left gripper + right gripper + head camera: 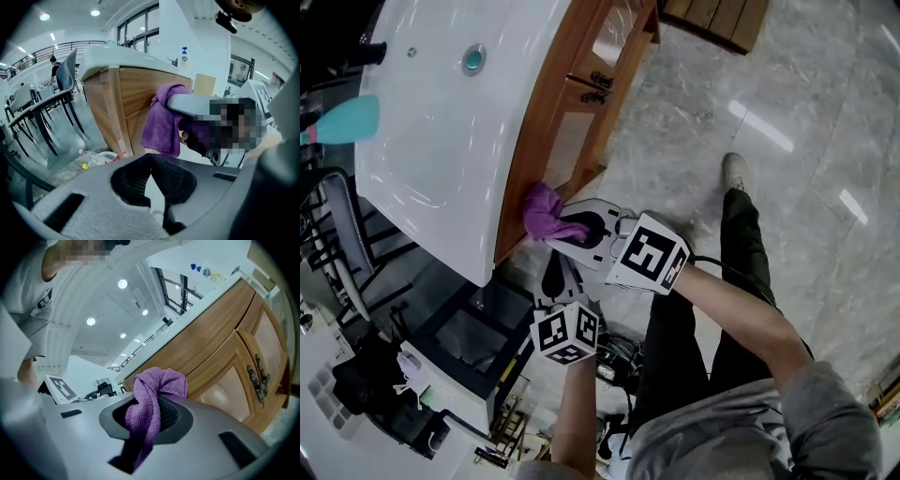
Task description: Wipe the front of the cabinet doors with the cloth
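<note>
The right gripper's jaws pinch a crumpled purple terry cloth, which sits against the near top corner of the brown wooden cabinet, just under the white basin top. The left gripper's jaws are pressed together, empty, just beside it.

In the head view the white sink top hides most of the cabinet front. The lower end of the cloth is lost between the jaws of the right gripper. The labels of the bottles are too small to read.
</note>
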`<action>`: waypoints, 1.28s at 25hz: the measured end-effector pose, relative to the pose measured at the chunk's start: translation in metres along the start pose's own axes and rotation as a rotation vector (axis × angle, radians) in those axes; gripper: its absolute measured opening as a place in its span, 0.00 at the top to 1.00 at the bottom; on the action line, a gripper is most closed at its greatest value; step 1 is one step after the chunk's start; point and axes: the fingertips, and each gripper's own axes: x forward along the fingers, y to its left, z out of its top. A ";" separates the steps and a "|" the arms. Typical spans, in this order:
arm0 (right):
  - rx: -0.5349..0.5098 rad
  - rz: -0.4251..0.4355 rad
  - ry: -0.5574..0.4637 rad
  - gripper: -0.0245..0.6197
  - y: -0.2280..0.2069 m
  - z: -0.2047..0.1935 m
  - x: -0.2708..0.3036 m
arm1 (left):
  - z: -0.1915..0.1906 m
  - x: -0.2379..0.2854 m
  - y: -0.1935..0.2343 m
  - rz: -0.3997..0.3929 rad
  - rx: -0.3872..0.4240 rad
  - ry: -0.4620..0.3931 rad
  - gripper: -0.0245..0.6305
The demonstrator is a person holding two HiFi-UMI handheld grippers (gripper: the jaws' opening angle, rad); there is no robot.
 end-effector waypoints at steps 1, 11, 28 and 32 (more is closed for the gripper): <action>-0.003 -0.010 0.003 0.87 0.000 0.005 -0.005 | 0.006 -0.004 -0.004 -0.003 -0.004 -0.008 0.95; -0.082 -0.066 0.035 0.87 0.034 0.070 -0.056 | 0.097 -0.071 -0.039 -0.006 -0.030 -0.170 0.95; -0.286 -0.190 -0.028 0.87 0.143 0.257 -0.139 | 0.259 -0.230 -0.097 -0.131 0.025 -0.492 0.95; -0.296 -0.204 -0.059 0.87 0.166 0.281 -0.145 | 0.277 -0.256 -0.096 -0.145 0.041 -0.503 0.95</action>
